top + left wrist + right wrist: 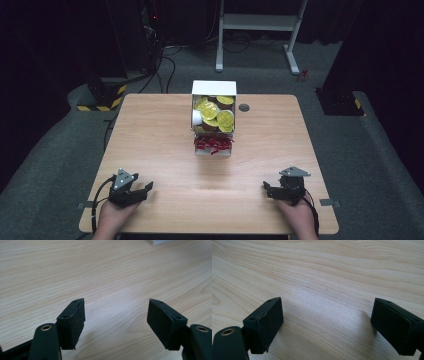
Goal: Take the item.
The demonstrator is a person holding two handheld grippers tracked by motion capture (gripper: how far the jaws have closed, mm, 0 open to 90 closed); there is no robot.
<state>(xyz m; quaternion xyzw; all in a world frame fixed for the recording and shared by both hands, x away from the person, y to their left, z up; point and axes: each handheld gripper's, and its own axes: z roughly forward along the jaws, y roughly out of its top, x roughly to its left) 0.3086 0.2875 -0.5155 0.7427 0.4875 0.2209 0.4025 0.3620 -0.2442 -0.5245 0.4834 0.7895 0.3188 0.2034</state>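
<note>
The white box (214, 117) is standing at the far middle of the table (150, 145), holding gold-lidded cups (216, 114) and red wrappers (213, 143); they are probably light and easily dented, so a cup is best taken by its sides. The left gripper (141, 191) and the right gripper (267, 189) are resting near the front edge, jaws apart and empty, with much bare wood between them and the box

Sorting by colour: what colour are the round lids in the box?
Yellow lids, clearest in the high view.
</note>
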